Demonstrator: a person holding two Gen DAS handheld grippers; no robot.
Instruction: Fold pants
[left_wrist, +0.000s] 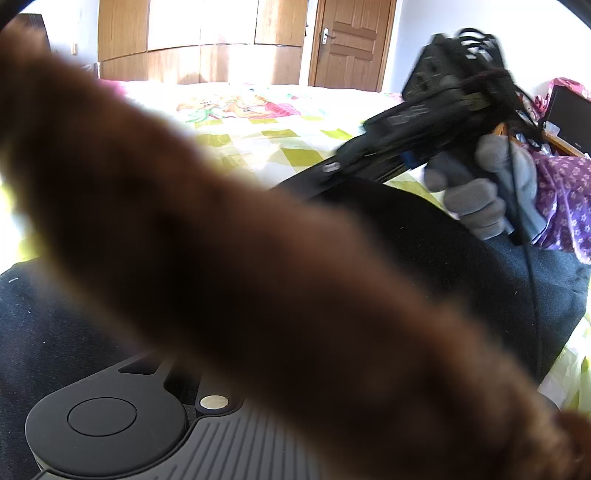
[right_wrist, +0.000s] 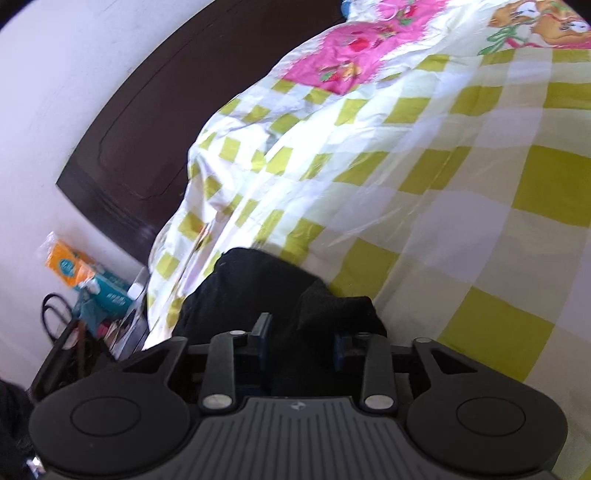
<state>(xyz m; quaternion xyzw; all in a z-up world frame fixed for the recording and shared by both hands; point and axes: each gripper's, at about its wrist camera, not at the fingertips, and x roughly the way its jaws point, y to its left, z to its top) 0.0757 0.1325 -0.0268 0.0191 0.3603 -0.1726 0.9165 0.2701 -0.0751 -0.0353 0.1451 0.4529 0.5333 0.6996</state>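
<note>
Checkered bedsheet (right_wrist: 424, 155) under dark bunched pants (right_wrist: 295, 295), right gripper (right_wrist: 301, 343) clamped on them.

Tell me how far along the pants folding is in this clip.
Early or mid-fold, at best. Done: nothing clearly; no neat folded stack shows. In hand: the right gripper is shut on a bunch of the black pants, lifted over the checkered bedsheet. A blurred brown shape hides the left gripper's fingers. Left: lay flat, fold over, smooth.
</note>
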